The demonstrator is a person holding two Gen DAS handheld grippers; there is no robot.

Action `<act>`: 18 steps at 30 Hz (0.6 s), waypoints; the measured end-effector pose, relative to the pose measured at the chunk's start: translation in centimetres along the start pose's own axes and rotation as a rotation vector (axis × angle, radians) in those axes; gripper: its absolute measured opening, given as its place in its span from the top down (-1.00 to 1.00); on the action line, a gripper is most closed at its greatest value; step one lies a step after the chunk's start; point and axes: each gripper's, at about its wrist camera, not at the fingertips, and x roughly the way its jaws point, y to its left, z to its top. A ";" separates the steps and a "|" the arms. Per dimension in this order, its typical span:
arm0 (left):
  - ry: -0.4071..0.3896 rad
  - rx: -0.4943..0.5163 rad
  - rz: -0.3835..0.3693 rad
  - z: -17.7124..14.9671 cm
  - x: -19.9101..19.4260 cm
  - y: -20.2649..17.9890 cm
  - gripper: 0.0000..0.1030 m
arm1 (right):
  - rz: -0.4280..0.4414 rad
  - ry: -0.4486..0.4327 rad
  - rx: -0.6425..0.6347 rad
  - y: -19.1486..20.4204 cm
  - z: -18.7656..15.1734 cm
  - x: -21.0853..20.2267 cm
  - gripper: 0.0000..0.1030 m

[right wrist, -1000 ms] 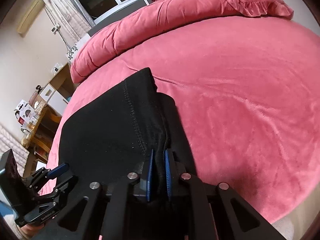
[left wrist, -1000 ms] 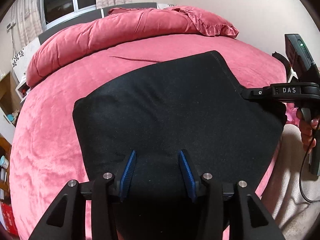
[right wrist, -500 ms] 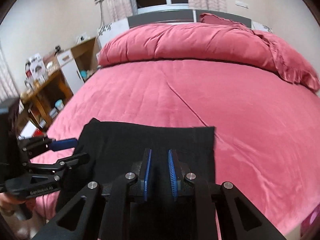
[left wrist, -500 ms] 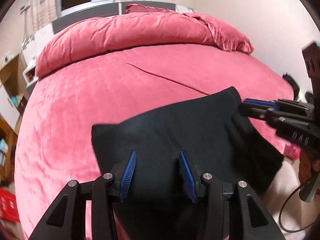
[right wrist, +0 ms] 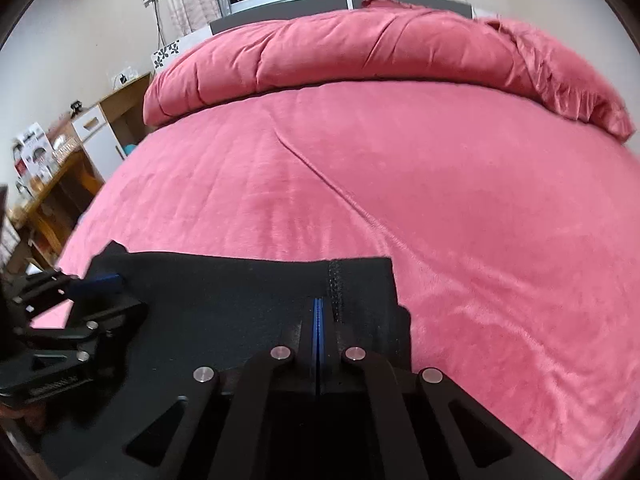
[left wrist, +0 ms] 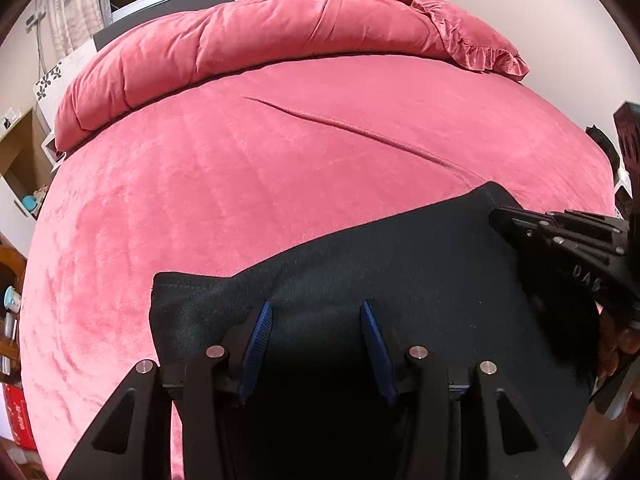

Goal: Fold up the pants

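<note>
Right wrist: pants (right wrist: 224,300) before duvet (right wrist: 360,56)

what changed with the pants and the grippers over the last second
The black pants slid back toward the near edge of the pink bed, baring more cover. The right gripper went from slightly parted jaws to fully shut. The left gripper is opening slightly, its jaws wide over the cloth.
</note>
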 end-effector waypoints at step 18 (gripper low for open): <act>-0.032 -0.095 -0.020 -1.5 -2.1 1.1 0.06 | 0.042 -0.059 0.059 -0.6 -0.7 -1.5 0.93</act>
